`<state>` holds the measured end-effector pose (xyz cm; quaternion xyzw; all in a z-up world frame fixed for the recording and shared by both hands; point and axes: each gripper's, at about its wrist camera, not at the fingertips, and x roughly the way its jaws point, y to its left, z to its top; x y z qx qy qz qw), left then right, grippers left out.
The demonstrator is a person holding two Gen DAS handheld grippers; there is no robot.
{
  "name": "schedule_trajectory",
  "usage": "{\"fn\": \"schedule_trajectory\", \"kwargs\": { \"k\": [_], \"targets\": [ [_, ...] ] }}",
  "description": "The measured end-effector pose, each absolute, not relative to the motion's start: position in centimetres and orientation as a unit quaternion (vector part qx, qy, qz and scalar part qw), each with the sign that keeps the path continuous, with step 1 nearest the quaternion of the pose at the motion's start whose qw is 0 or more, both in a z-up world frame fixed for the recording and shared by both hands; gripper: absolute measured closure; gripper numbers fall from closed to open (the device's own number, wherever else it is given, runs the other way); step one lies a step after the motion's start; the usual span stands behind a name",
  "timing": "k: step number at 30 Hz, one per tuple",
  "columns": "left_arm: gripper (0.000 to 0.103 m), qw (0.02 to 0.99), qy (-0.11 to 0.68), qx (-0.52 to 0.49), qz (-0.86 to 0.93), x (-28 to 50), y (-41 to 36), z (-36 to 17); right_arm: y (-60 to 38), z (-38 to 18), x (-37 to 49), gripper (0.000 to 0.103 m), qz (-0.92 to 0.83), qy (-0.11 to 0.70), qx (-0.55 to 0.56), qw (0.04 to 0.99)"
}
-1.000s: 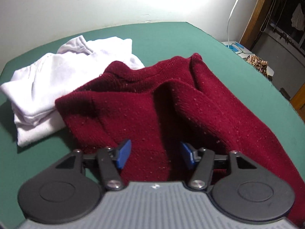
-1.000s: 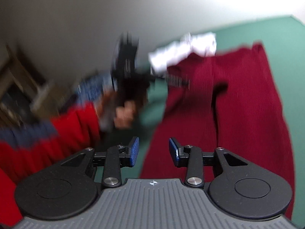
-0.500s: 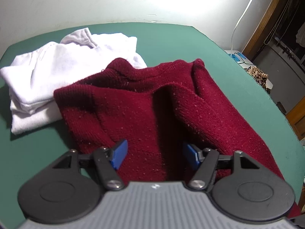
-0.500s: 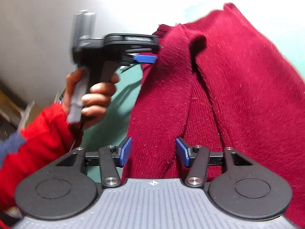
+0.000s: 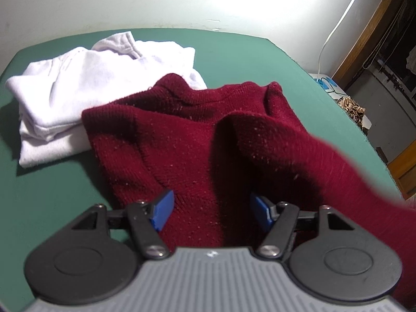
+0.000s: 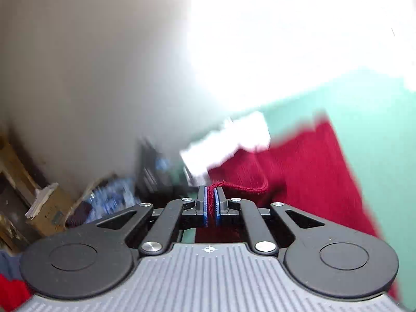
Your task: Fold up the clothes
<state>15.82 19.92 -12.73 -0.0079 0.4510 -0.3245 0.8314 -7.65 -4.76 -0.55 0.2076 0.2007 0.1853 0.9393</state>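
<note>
The sweater, a soft, limp knit, lies on the table, the white clothes at its 10 o'clock. Its edge is pinched by the right gripper; slipping seems unlikely. The left gripper is held apart above it.

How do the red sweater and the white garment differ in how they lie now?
The red sweater is dark knit, spread loose with raised folds; the white garment is smooth, pale and folded into a stack. The sweater has an edge pinched in the right gripper and lies between the open left gripper fingers; the white garment is touched by neither. The sweater overlaps the white garment's edge. Both lie on the green table.
</note>
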Motion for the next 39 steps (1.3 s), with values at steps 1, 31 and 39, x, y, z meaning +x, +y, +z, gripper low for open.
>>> {"fn": "schedule_trajectory", "kwargs": {
  "k": [1,31,39],
  "targets": [
    [0.035,0.831,0.451,-0.009,-0.325,15.9,20.0,-12.7,-4.9,1.3,-7.8,0.096,0.194,0.176,0.188,0.947],
    [0.014,0.822,0.427,0.025,-0.376,12.8,22.7,-10.4,-5.7,-9.6,-17.8,0.064,0.18,0.458,0.07,0.868],
    [0.013,0.805,0.469,0.009,-0.364,14.0,20.3,-12.6,-6.0,-12.5,-17.5,0.055,0.162,0.45,0.152,0.865]
  ]
}}
